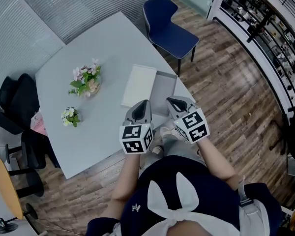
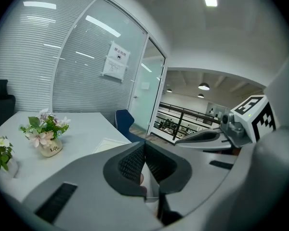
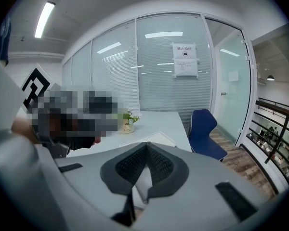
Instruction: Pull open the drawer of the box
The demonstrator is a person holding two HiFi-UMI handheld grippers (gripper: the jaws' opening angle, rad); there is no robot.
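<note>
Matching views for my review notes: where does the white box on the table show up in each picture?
Head view: white box at picture centre, near the right edge of the table.
Left gripper view: white box low, left of centre, a pale slab.
Right gripper view: white box centre, slightly low.
Shared landmark: blue chair, beyond it in all three.
</note>
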